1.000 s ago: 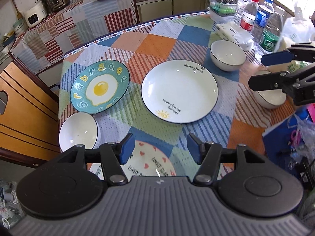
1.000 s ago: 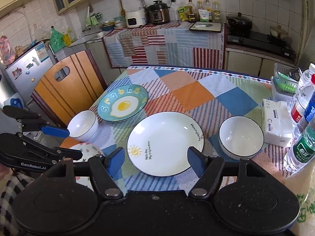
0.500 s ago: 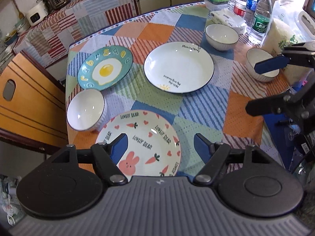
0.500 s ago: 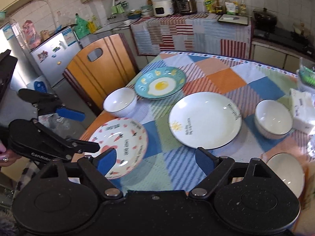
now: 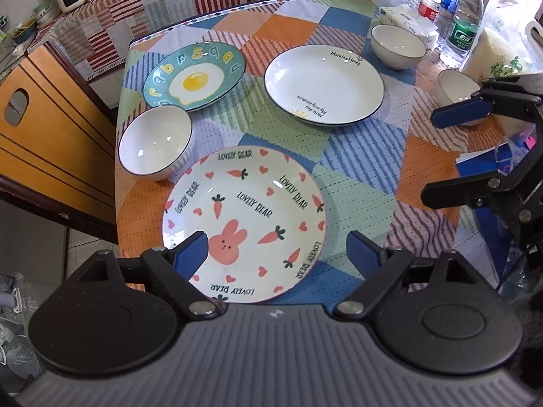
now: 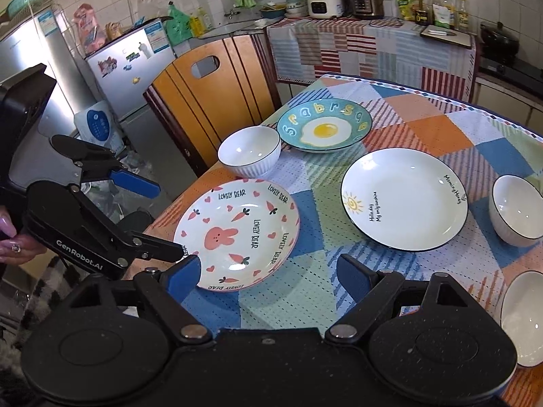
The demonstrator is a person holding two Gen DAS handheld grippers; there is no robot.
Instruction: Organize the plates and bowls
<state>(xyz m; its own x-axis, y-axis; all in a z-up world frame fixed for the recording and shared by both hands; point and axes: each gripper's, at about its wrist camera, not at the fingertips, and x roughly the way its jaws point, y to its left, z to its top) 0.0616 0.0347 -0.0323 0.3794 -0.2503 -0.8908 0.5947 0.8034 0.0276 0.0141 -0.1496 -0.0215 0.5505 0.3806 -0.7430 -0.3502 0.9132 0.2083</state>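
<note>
Glazed ceramic lies scattered, none stacked: the work looks barely begun. On the patchwork-clothed bench [image 5: 359,169] sit the rabbit plate [image 5: 244,224], the egg plate [image 5: 193,76] and the white sun plate [image 5: 324,84], each apart. One bowl [image 5: 154,142] stands just beside the rabbit plate; a second bowl [image 5: 397,45] and a third bowl [image 6: 522,315] sit toward the far side. The left hand-held gripper [image 5: 275,251] hovers over the rabbit plate, jaws opening, pinching nothing; the right hand-held gripper [image 6: 268,273] is spread wide, empty. All gathering remains.
</note>
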